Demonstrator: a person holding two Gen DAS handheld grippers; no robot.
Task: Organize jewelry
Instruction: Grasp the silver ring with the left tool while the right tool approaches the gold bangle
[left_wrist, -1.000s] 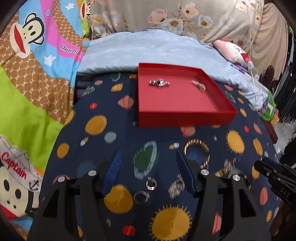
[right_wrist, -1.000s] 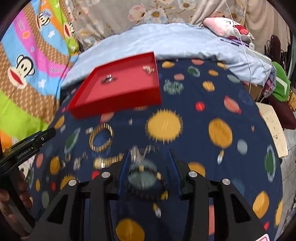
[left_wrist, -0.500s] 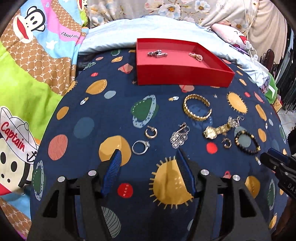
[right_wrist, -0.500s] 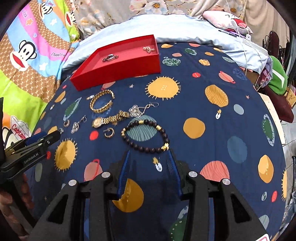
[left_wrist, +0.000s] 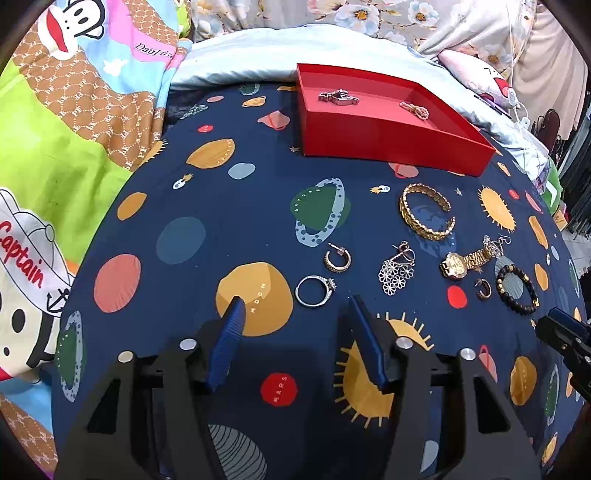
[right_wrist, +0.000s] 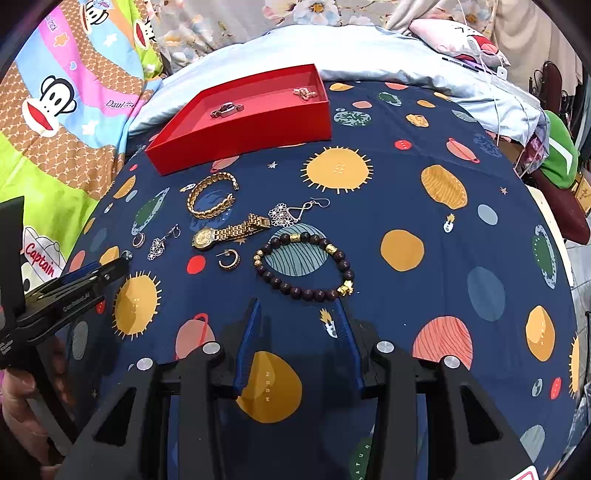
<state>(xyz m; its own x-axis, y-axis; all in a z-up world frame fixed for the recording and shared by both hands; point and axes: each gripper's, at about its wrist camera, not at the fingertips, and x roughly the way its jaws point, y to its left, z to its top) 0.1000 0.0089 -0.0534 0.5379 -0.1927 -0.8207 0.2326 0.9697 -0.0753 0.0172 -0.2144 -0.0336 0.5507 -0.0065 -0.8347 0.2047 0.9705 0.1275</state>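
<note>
A red tray (left_wrist: 388, 133) (right_wrist: 207, 155) at the back holds a silver piece (left_wrist: 338, 96) and a pinkish chain (left_wrist: 415, 109). On the navy planet cloth lie a gold cuff (left_wrist: 424, 212), gold watch (left_wrist: 463, 260), silver ring (left_wrist: 314, 291), hoop earring (left_wrist: 337, 257), flower earring (left_wrist: 397, 271) and dark bead bracelet (right_wrist: 304, 267). My left gripper (left_wrist: 295, 306) is open and empty, just short of the ring. My right gripper (right_wrist: 297, 306) is open and empty, just short of the bead bracelet.
A second hoop earring (right_wrist: 229, 258) and a second flower earring (right_wrist: 291, 214) lie near the watch. A cartoon blanket (left_wrist: 74, 129) lies to the left, a pale blue sheet (right_wrist: 388, 55) behind the tray. The cloth's right edge drops off by a green item (right_wrist: 559, 158).
Both grippers have drawn back and up from the cloth, so the jewelry now lies ahead of the fingertips. Nothing has been picked up.
</note>
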